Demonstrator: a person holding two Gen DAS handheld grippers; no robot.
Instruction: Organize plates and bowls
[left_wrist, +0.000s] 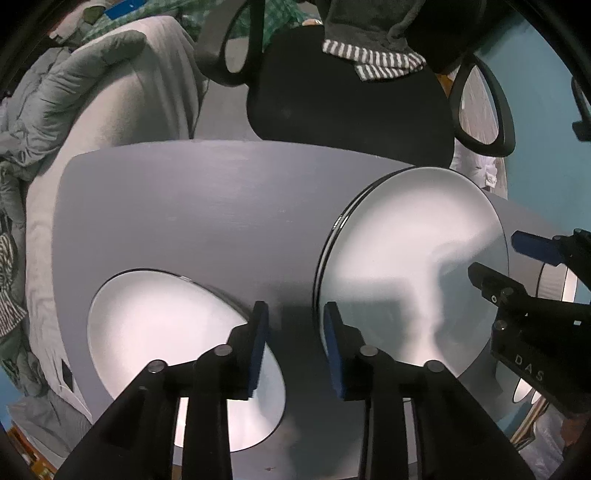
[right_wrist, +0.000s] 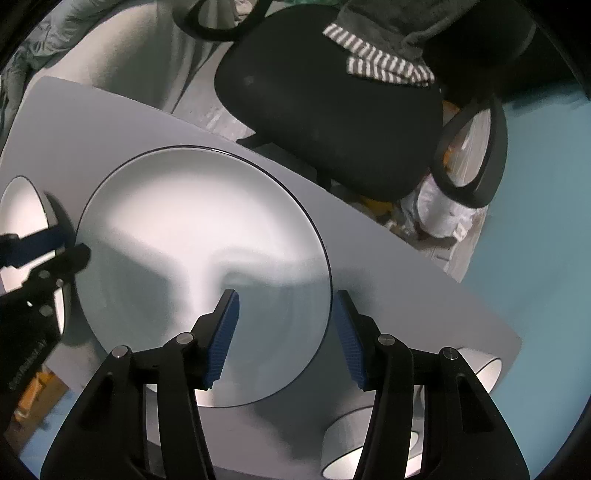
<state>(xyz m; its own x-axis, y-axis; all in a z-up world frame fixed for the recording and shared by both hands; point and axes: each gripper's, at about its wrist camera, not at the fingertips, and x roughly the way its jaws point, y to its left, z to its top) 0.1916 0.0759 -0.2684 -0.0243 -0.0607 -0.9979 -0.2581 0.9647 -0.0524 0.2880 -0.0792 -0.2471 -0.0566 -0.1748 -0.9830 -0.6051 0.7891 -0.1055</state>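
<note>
A stack of white plates with dark rims (left_wrist: 413, 258) lies on the grey table (left_wrist: 184, 221); from above it shows as one large plate (right_wrist: 203, 240). My right gripper (right_wrist: 286, 332) hangs open over its right rim, one pad above the plate and the other outside it, neither pressing. A white bowl (left_wrist: 159, 332) sits left of the stack. My left gripper (left_wrist: 295, 350) is open above the bare strip between bowl and stack, holding nothing. Each gripper shows in the other's view: the right gripper (left_wrist: 517, 266) and the left gripper (right_wrist: 48, 251).
More white bowls (right_wrist: 347, 443) stand by the table's near right corner, one bowl (right_wrist: 487, 369) at its edge. A black office chair (right_wrist: 332, 122) with a striped cloth (right_wrist: 384, 66) stands beyond the table. Grey bedding (left_wrist: 110, 92) lies off the left side.
</note>
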